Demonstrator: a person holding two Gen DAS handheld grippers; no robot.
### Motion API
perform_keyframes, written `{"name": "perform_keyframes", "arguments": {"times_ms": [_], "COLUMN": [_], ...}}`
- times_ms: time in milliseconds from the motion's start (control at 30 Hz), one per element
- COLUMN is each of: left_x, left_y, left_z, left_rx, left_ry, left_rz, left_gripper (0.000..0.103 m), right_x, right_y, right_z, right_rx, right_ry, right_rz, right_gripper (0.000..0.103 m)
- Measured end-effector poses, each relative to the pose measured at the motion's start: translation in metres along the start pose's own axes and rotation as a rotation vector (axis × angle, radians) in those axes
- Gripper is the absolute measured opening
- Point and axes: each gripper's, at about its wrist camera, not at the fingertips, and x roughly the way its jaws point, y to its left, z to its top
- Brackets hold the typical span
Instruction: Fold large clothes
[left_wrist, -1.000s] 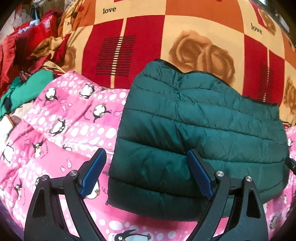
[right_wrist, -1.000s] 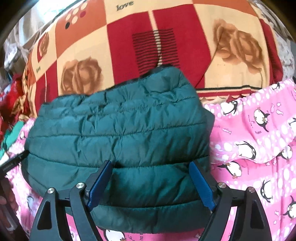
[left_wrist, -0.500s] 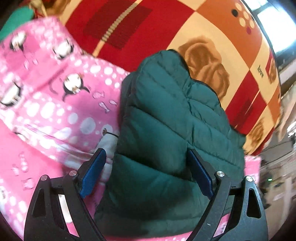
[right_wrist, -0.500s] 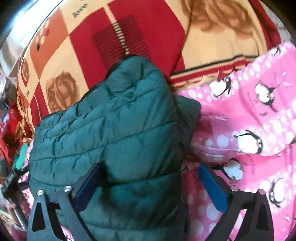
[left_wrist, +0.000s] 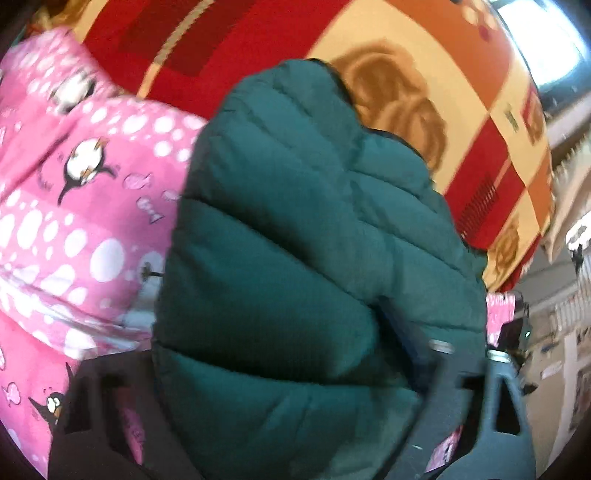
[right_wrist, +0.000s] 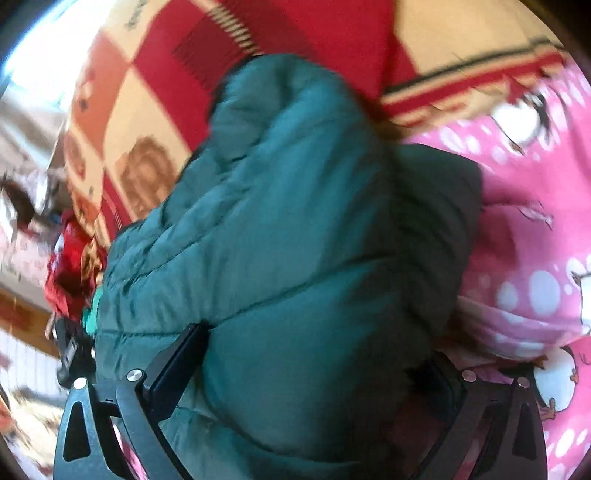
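Observation:
A folded dark green quilted puffer jacket (left_wrist: 303, 258) fills the middle of both wrist views (right_wrist: 295, 240). It rests on pink penguin-print fabric (left_wrist: 74, 206). My left gripper (left_wrist: 258, 369) straddles the jacket's left end, with one finger under the bundle and one on top; the jaws stand wide. My right gripper (right_wrist: 317, 376) straddles the jacket's right end the same way, one finger pressed into the top and one beneath. Both views are blurred. Whether either gripper pinches the jacket cannot be told.
A red, orange and cream blanket with rose prints (left_wrist: 424, 103) covers the bed behind the jacket (right_wrist: 147, 110). Pink penguin fabric (right_wrist: 535, 240) lies at the right. Red and green clothes (right_wrist: 70, 266) are piled at the far left.
Both grippers have tilted outward and pushed in around the jacket's ends. The jacket now bulges between the fingers and fills more of each view.

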Motion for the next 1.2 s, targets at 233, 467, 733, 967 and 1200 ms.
{"name": "perform_keyframes", "arguments": {"times_ms": [233,467,733,967,1200], "left_x": [-0.036,-0.104,-0.137,-0.106,-0.150], "left_y": [-0.028,-0.043,-0.021,0.021,-0.008], "left_z": [-0.002,-0.030,-0.097,-0.120,-0.129], "left_rx": [0.077,0.123,0.093,-0.042,0.093], "left_ry": [-0.047,-0.032,0.083,0.088,-0.047], "left_rz": [-0.007,-0.063,-0.020,0.067,0.285], "left_gripper": [0.037,0.035,0.045,0.096,0.096], "right_x": [-0.034,-0.090,-0.131,-0.099,-0.126], "right_y": [0.031,0.074,0.073,0.039,0.064], "right_z": [-0.009,-0.035,-0.103,-0.144,-0.151], "right_rx": [-0.045,-0.101,-0.066,0.009,-0.055], "right_ry": [-0.079,-0.118,-0.054,-0.024,-0.098], "right_rz": [0.039,0.105,0.137,-0.097,-0.248], "right_gripper": [0.046,0.043,0.045,0.084,0.084]}}
